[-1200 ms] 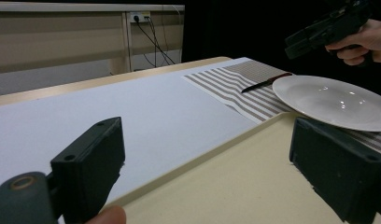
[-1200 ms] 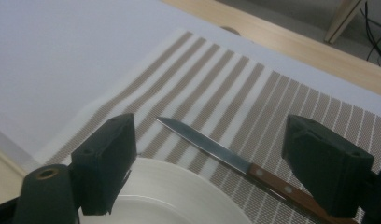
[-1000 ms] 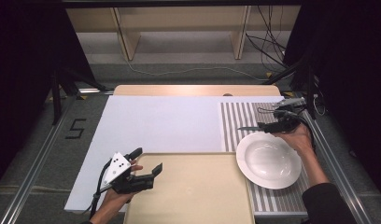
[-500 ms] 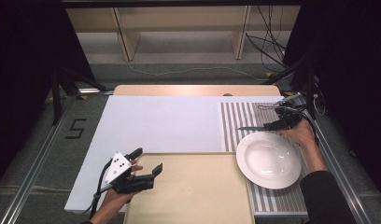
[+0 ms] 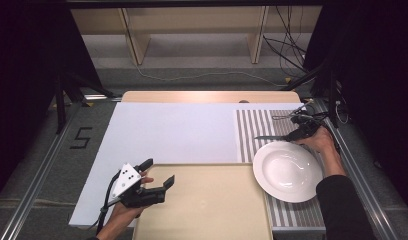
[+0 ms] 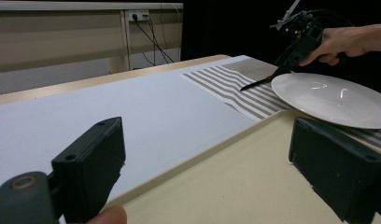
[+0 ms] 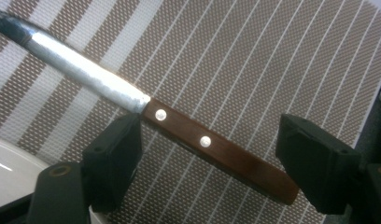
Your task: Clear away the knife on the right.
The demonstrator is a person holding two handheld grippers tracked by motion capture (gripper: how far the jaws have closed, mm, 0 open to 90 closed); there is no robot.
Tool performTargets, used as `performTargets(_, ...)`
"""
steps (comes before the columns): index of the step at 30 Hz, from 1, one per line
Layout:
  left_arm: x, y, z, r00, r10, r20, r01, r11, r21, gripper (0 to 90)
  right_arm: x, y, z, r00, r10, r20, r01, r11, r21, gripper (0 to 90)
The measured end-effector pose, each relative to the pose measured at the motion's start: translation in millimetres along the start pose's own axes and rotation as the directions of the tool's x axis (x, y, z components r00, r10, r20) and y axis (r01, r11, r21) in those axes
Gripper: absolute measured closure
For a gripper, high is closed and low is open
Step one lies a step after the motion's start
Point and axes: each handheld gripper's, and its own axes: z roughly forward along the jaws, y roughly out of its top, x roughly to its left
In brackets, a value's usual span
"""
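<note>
1. The right gripper (image 7: 205, 163) hangs over the striped placemat (image 7: 282, 60), jaws spread wide and lately narrowing a little.
2. A knife (image 7: 146, 109) lies between those jaws (wooden handle crossing the gap, blade running out beyond the left jaw); whether either pad touches it cannot be told.
3. The white plate (image 5: 288, 171) sits just beside that gripper.
4. The left gripper (image 5: 159, 175), spread and empty, hovers at the beige board (image 5: 207, 205).

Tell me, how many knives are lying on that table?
1. The knife, with a wooden handle, lies on the striped placemat just beyond the white plate, between the open jaws of the right gripper. I see no other.
</note>
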Motion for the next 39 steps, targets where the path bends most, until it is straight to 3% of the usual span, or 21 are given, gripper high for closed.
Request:
performTargets(10,0.3,0.2,0.1,1.0000,-0.001,0.001,0.001,1.0000,-0.002,10.7,1.6,2.5,8.5,0.9997,-0.003,-0.023,0.004,0.999,0.042,24.9)
performTargets(18,-0.2,-0.1,0.1,1.0000,-0.004,0.003,0.004,1.0000,-0.001,10.8,-1.8,6.1,8.8,0.9979,0.017,-0.062,-0.012,0.997,0.080,29.6)
performTargets(26,-0.8,-0.3,0.1,1.0000,-0.005,0.004,0.005,1.0000,-0.001,10.8,-0.6,10.4,8.1,0.9969,0.048,-0.062,-0.041,0.994,0.104,33.6)
performTargets(39,-0.7,-1.5,1.0,1.0000,0.002,0.005,-0.002,1.0000,0.008,10.9,-7.0,5.6,8.2,0.9961,0.010,-0.087,0.000,0.994,0.111,31.0)
